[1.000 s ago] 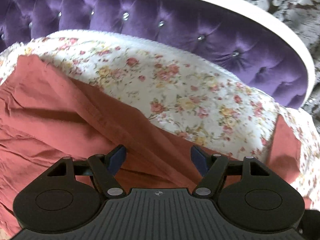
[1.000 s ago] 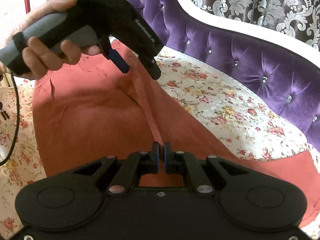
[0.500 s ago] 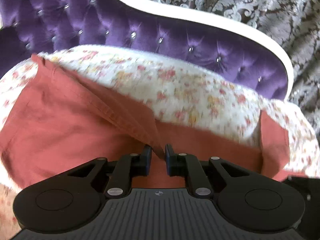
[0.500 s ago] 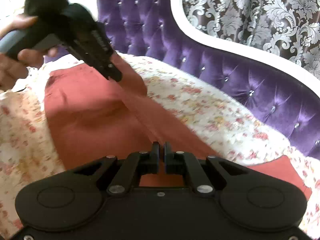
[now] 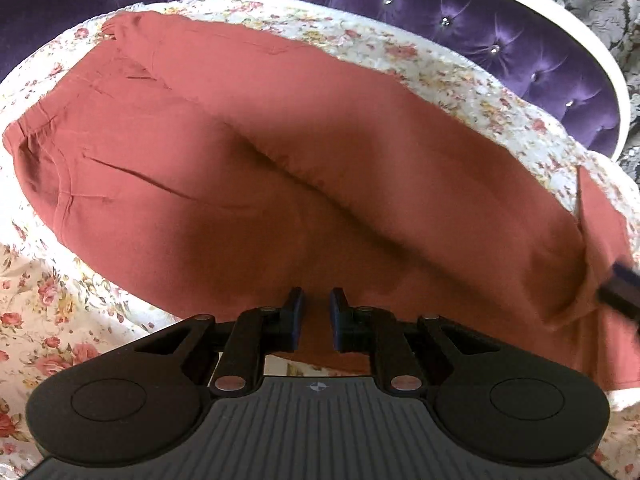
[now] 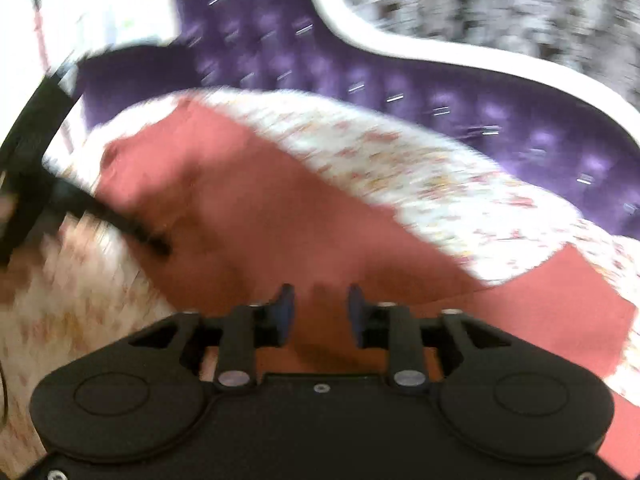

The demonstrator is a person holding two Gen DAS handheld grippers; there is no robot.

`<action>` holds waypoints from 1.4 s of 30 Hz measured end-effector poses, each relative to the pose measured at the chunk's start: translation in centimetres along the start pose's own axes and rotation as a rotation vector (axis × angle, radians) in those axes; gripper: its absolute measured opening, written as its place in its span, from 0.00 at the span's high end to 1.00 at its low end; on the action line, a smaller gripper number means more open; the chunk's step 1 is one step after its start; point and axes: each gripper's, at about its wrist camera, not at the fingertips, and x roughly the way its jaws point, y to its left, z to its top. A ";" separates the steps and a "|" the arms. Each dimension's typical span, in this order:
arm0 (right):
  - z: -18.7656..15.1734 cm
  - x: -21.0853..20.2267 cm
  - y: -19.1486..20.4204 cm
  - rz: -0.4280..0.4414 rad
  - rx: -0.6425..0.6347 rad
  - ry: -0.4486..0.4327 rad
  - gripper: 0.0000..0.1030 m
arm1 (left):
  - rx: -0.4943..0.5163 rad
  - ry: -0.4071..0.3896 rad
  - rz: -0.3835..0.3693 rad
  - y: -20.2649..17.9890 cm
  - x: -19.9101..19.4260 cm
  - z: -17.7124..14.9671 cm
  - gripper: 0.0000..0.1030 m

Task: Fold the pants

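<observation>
1. Pants [image 5: 280,152] lie on the floral bed sheet [image 5: 460,80], up against the purple tufted headboard [image 5: 500,40]. We read them as folded lengthwise: one leg stacked on the other, with a long ridge running diagonally across the cloth.
2. Left tool [image 5: 316,316]: narrow gap between the pads, nothing in it. It hovers above the near edge of the pants, so our guess is a release with the cloth laid flat on purpose.
3. Right tool [image 6: 318,312]: wider gap, no cloth between the pads as far as we can tell. That view is heavily motion-blurred, so fine detail is unreliable.
4. In the right wrist view the left tool shows as a dark smear at the left edge of the pants; contact there we cannot tell.
5. A small flap of cloth at the far right end [image 5: 600,224] sits apart from the main stack, likely the cuff end, not yet squared up.
6. Judgement: lengthwise fold done; crosswise fold remains. Next grasp probably needs both tools on one short end. Risk: the top layer slides and the edges misalign.
</observation>
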 end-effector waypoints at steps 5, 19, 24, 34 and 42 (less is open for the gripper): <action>2.2 2.6 -7.0 -0.234 0.212 0.029 0.43 | 0.028 -0.002 0.030 -0.7 0.4 -0.2 0.86; 3.8 13.4 -13.9 -0.532 0.409 0.286 0.65 | 0.066 -0.016 0.056 -1.1 0.3 -1.0 0.86; 5.8 8.7 -14.2 -0.487 0.468 0.161 0.95 | 0.073 -0.015 0.060 -1.3 0.2 -1.0 0.85; -2.2 -11.4 -13.0 -0.570 0.642 -0.092 0.94 | 0.078 -0.019 0.070 -1.4 0.1 -1.0 0.85; -12.2 -9.5 -13.0 -0.507 0.794 0.228 0.89 | 0.093 -0.010 0.084 -1.7 -0.1 -0.7 0.85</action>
